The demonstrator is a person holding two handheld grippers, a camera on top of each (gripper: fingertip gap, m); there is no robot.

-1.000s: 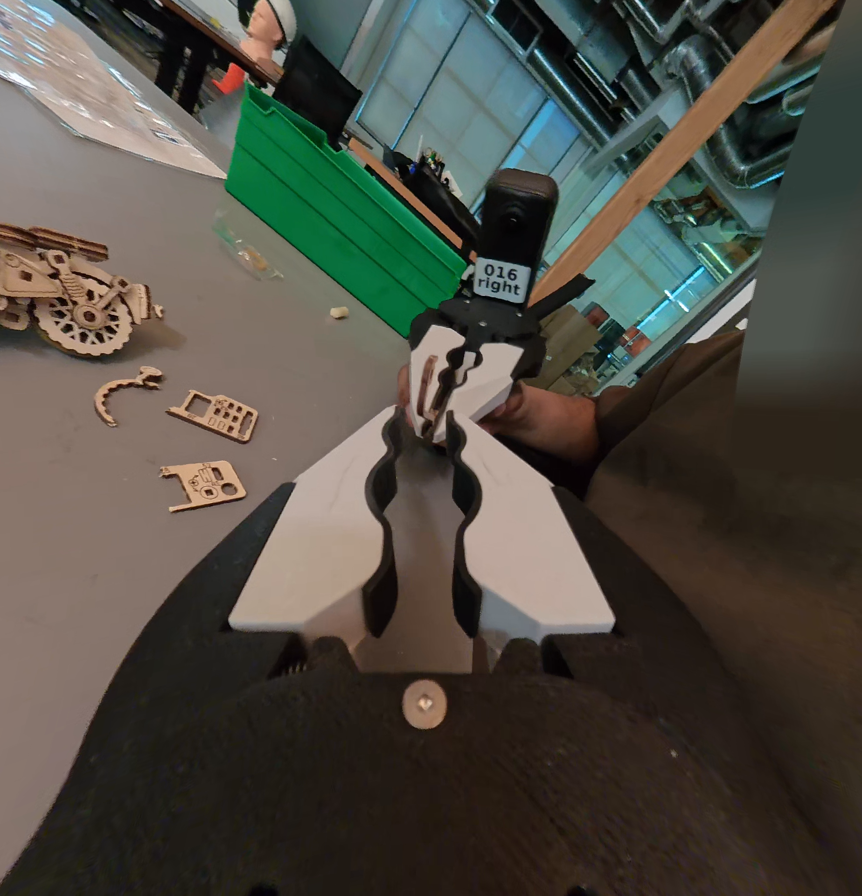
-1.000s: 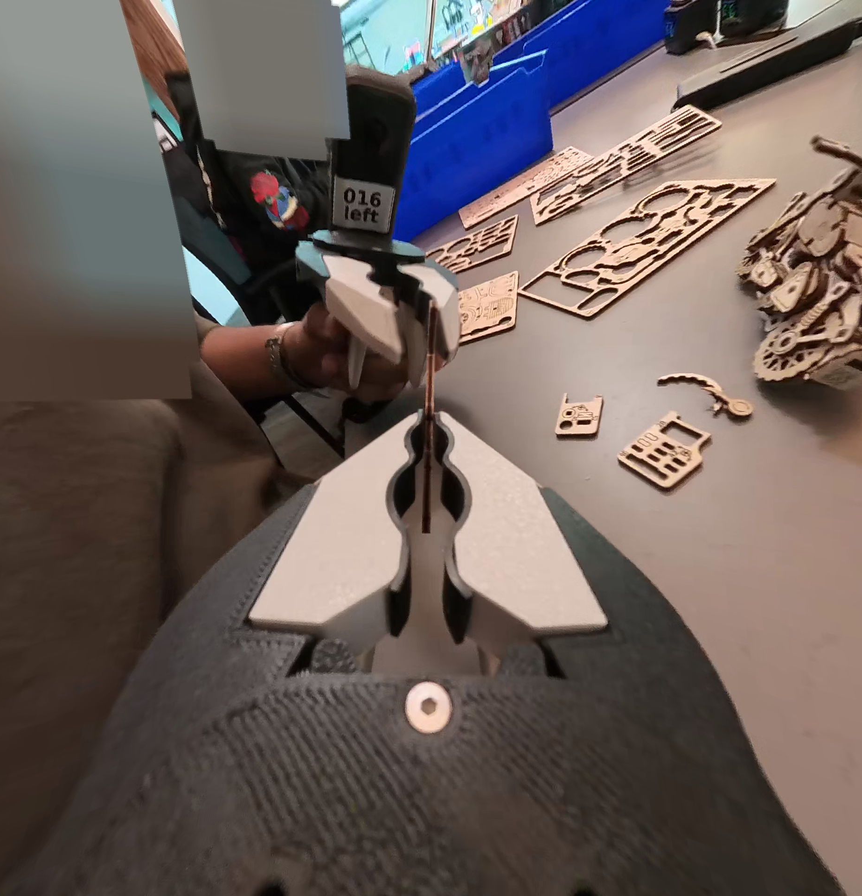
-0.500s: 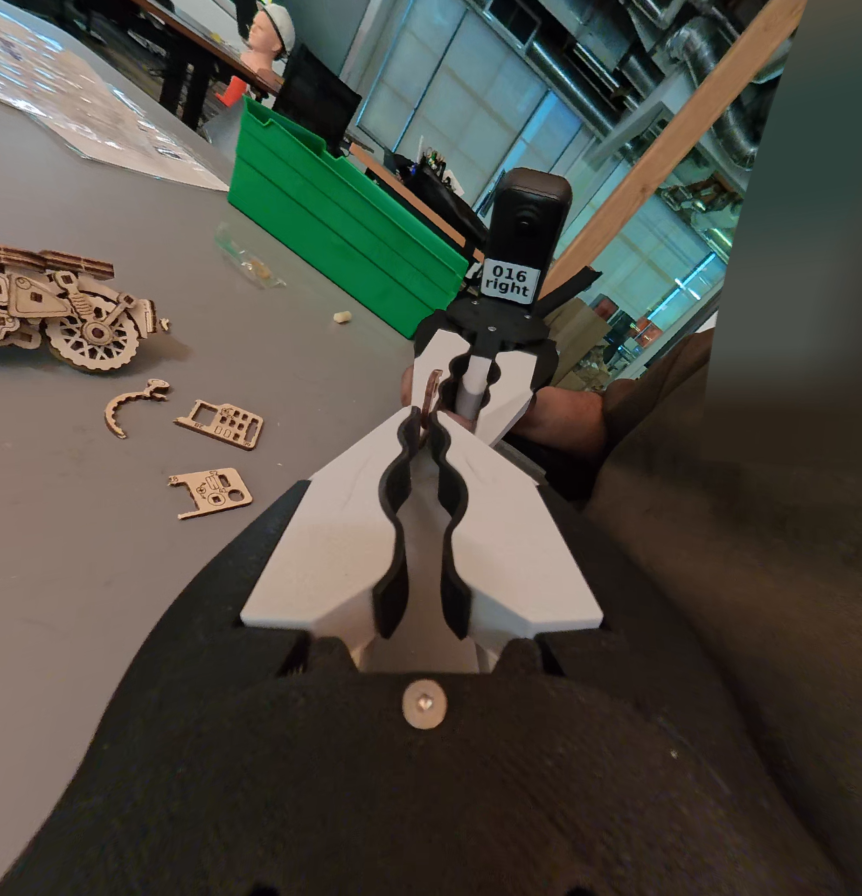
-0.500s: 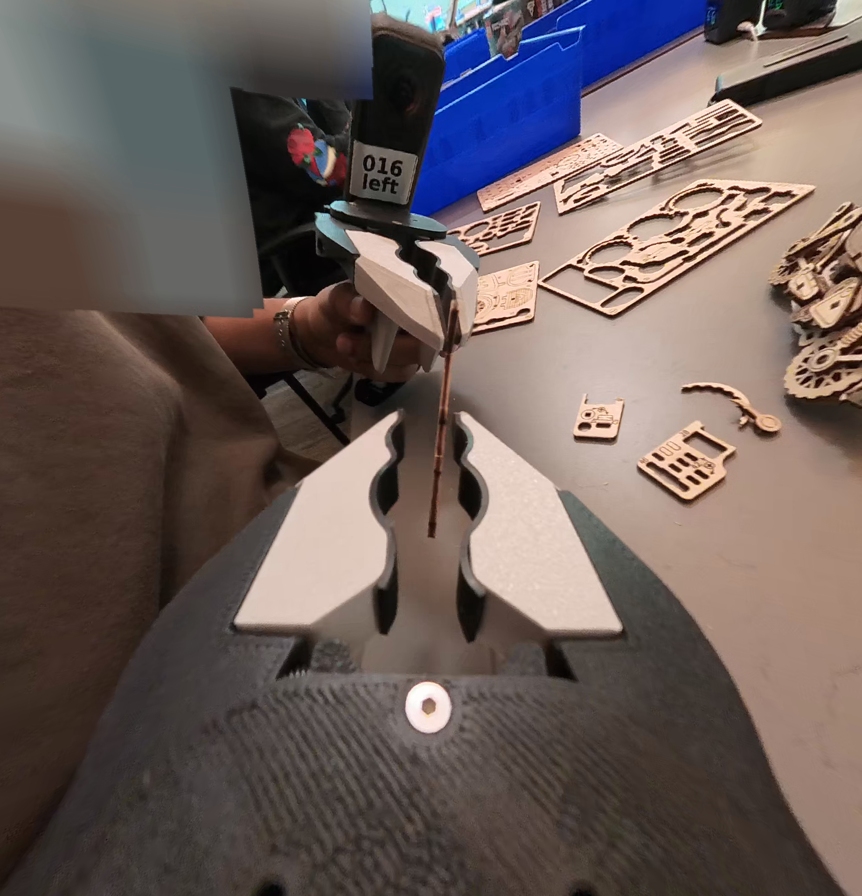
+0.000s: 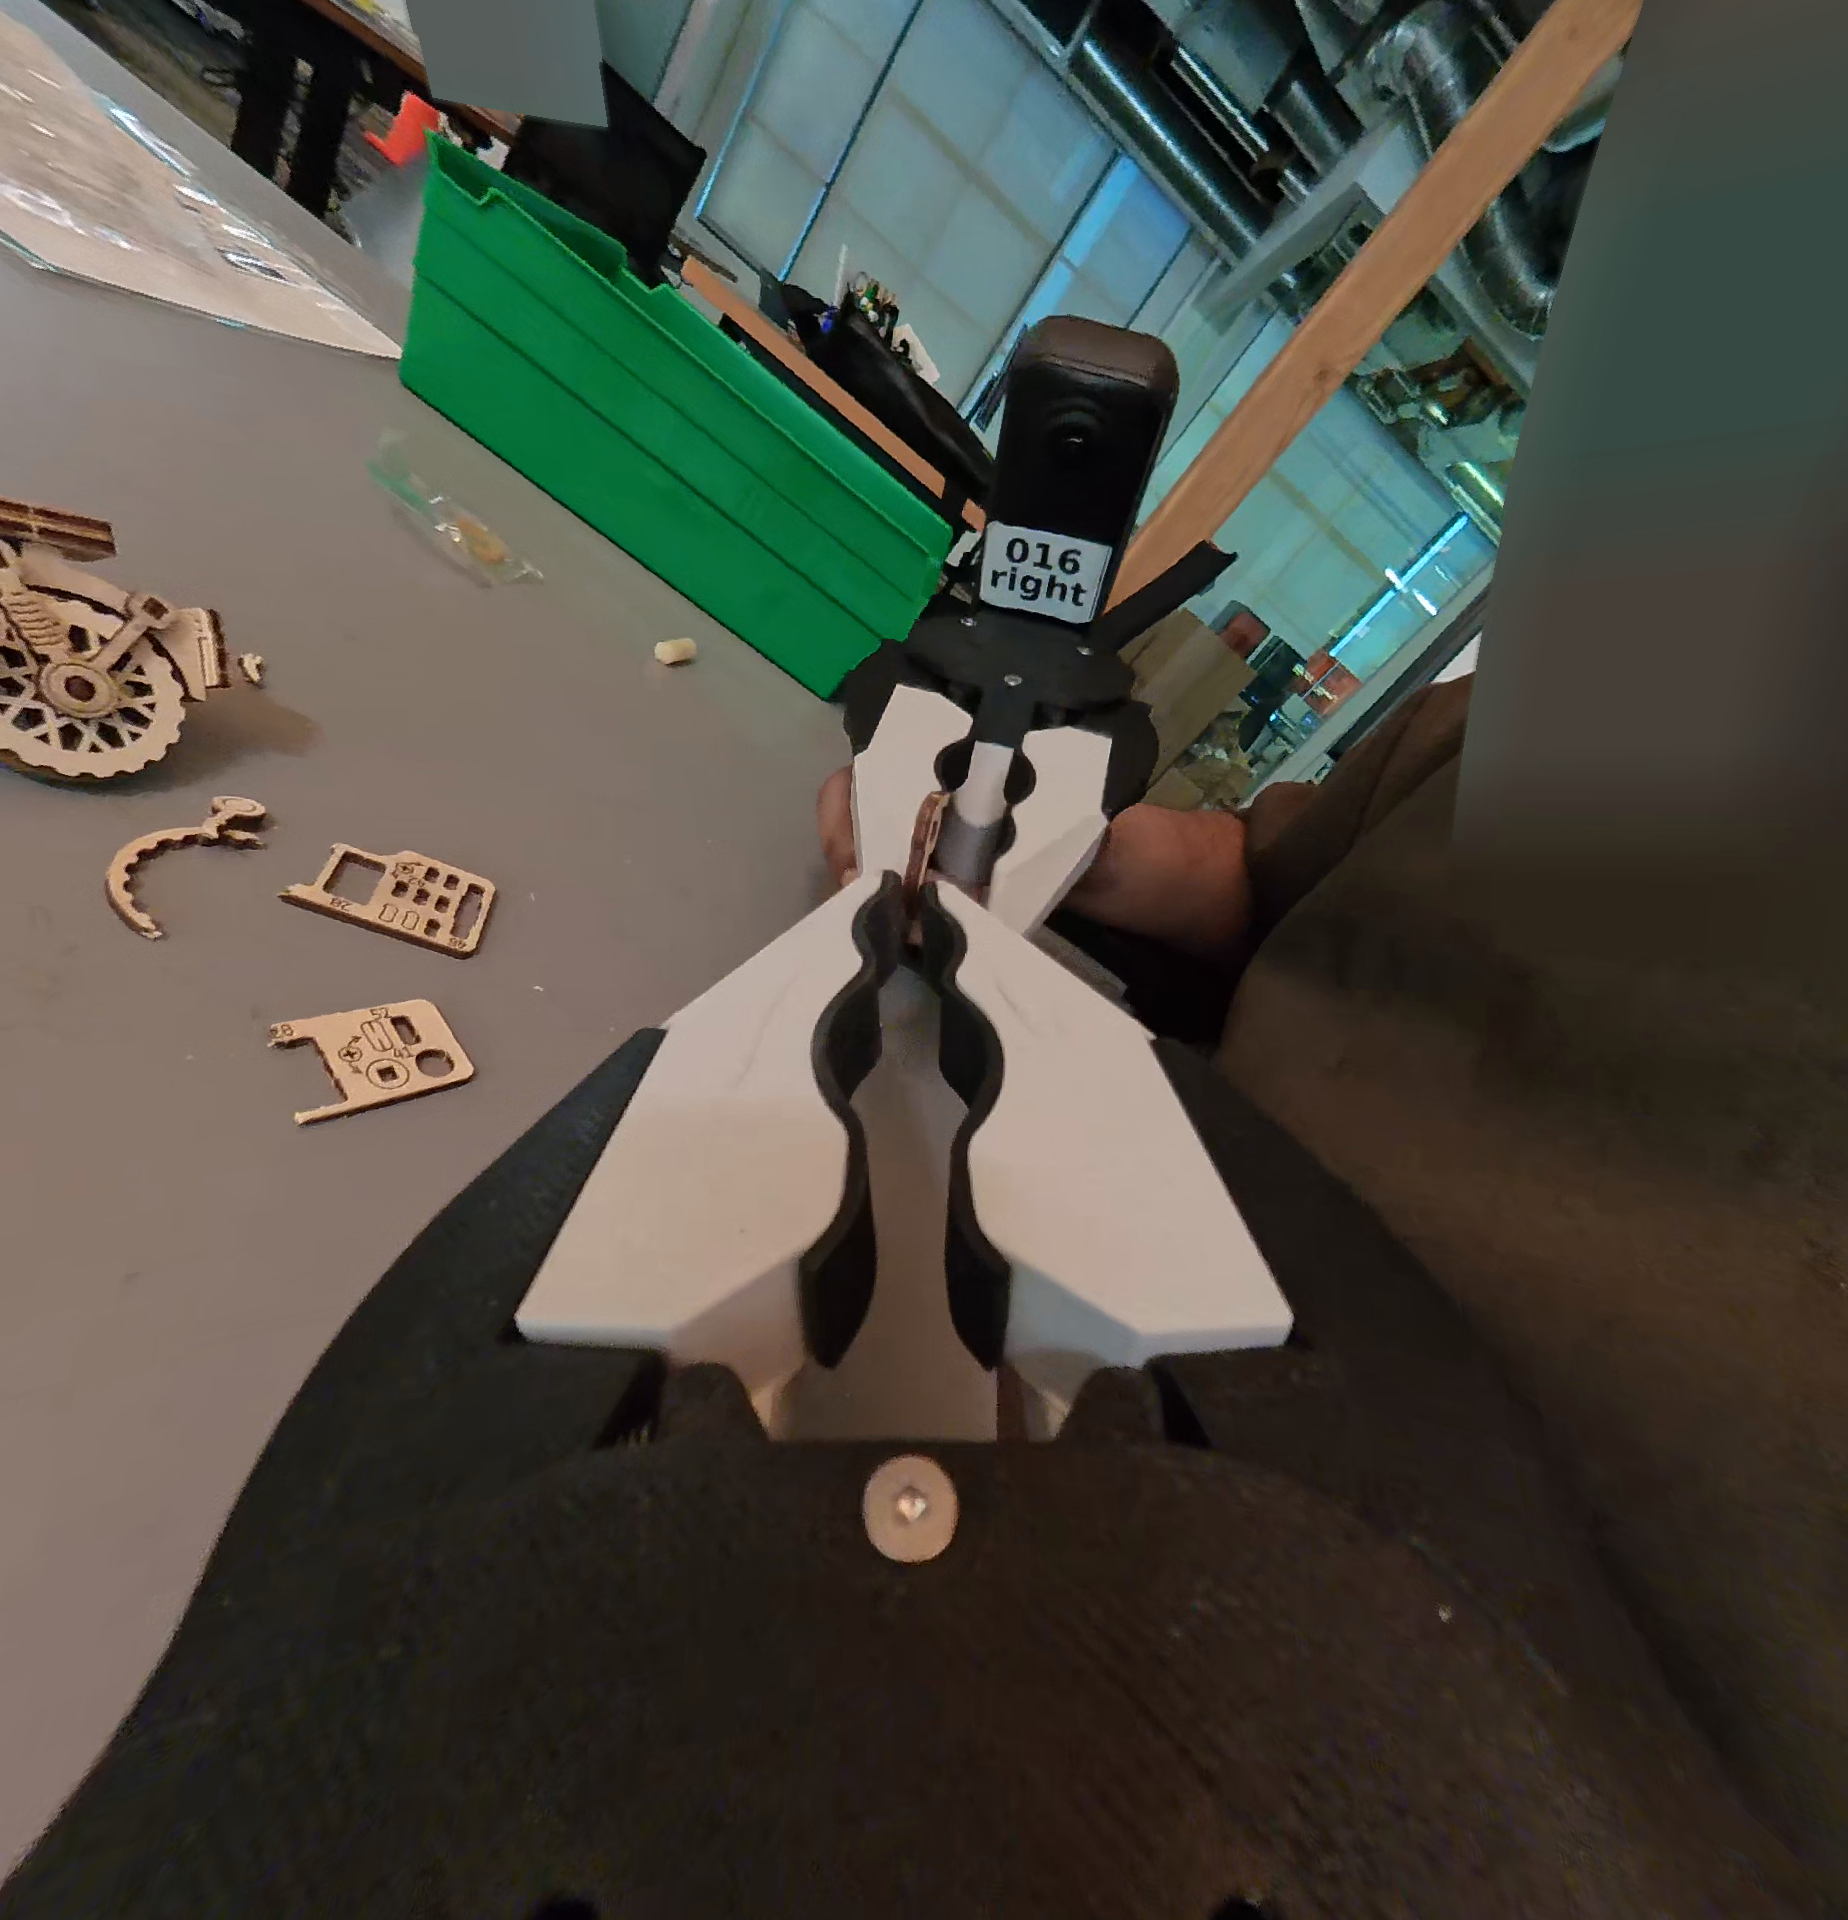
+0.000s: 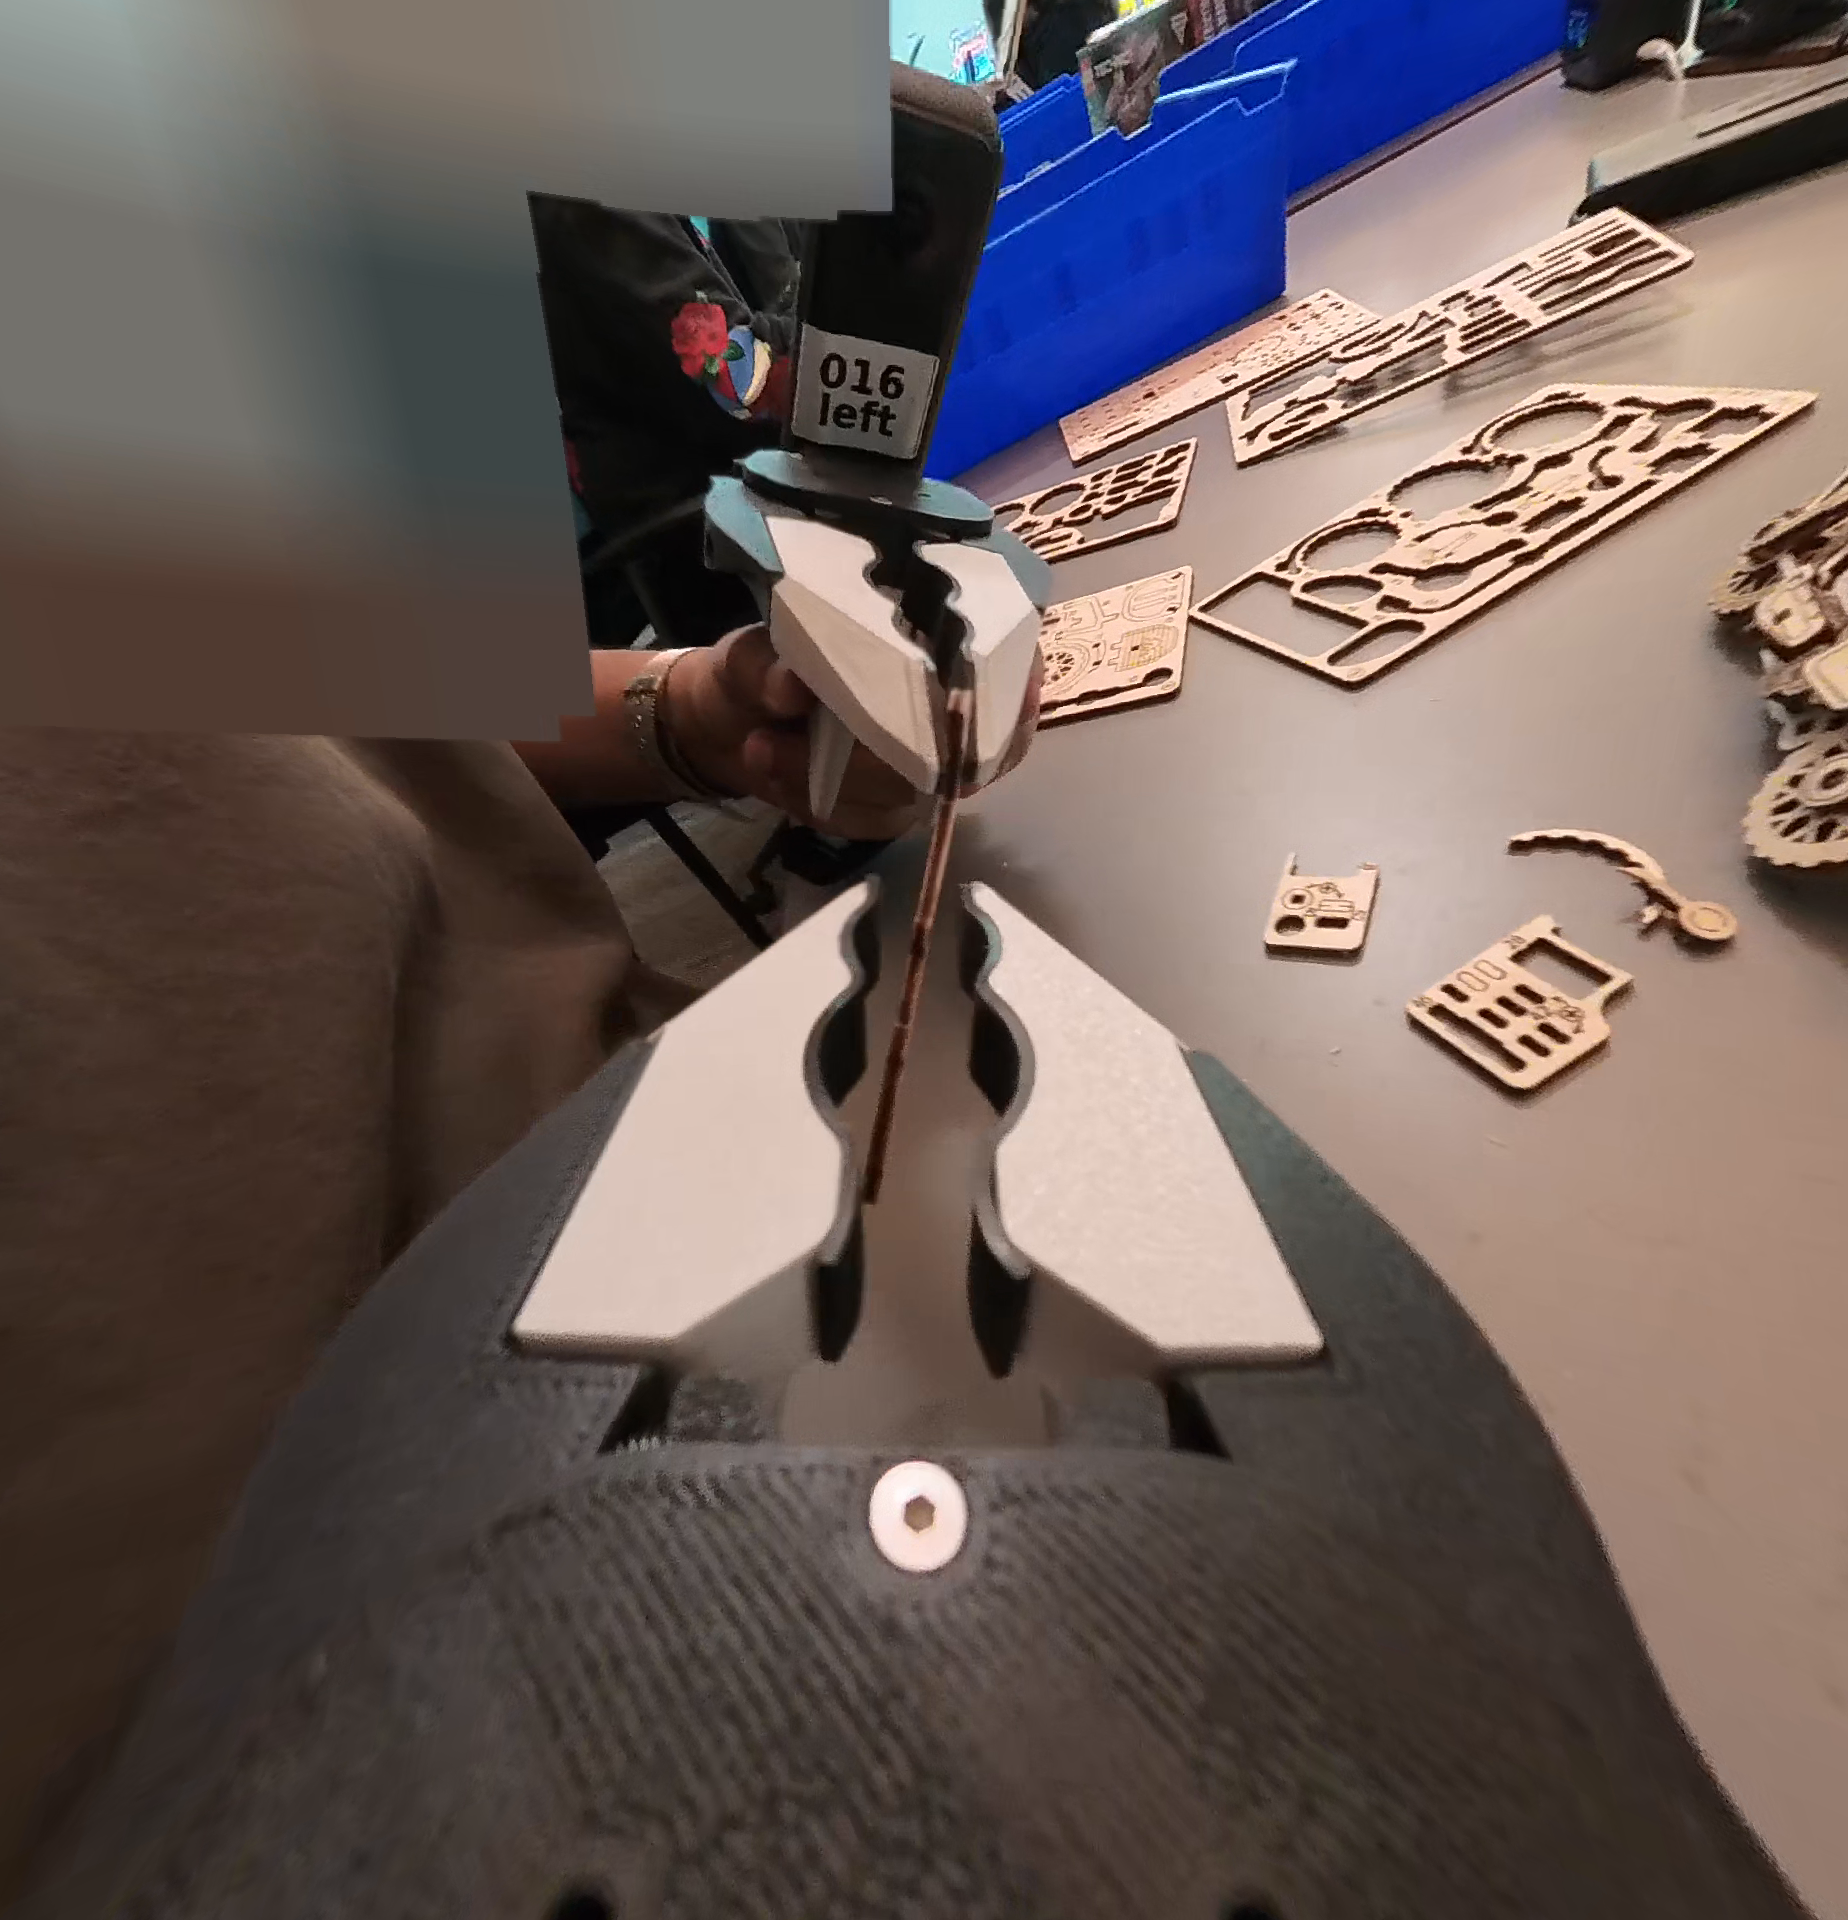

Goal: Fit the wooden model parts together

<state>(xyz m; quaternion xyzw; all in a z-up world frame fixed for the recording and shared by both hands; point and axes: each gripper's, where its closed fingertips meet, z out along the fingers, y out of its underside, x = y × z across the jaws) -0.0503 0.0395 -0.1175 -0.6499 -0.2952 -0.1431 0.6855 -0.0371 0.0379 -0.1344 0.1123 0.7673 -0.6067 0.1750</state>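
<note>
A thin flat wooden part point(image 6: 915, 966), seen edge-on, is pinched at its far end by my left gripper point(image 6: 956, 774). It runs back between the spread fingers of my right gripper point(image 6: 918, 894) without being clamped. In the left wrist view my left gripper point(image 5: 904, 896) is shut on the part point(image 5: 932, 831), and the right gripper point(image 5: 961, 873) faces it, open. Both grippers are held above the near table edge. A partly built wooden model point(image 5: 68, 675) with a gear wheel stands on the grey table point(image 5: 546, 790).
Three loose parts lie on the table: a curved toothed piece point(image 5: 177, 857) and two small slotted plates point(image 5: 395, 899) point(image 5: 380, 1060). A green bin point(image 5: 650, 416) stands behind them. Punched-out wooden sheets point(image 6: 1471, 520) and a blue bin point(image 6: 1107, 260) lie farther off. My left and right fingertips are right by each other. Left tips and right tips are each some 15 cm from the partly built wooden model point(image 5: 68, 675).
The right gripper, shut on the wooden part a second ago, has opened. The left gripper, then open, has closed on the part's far end and now holds it.
</note>
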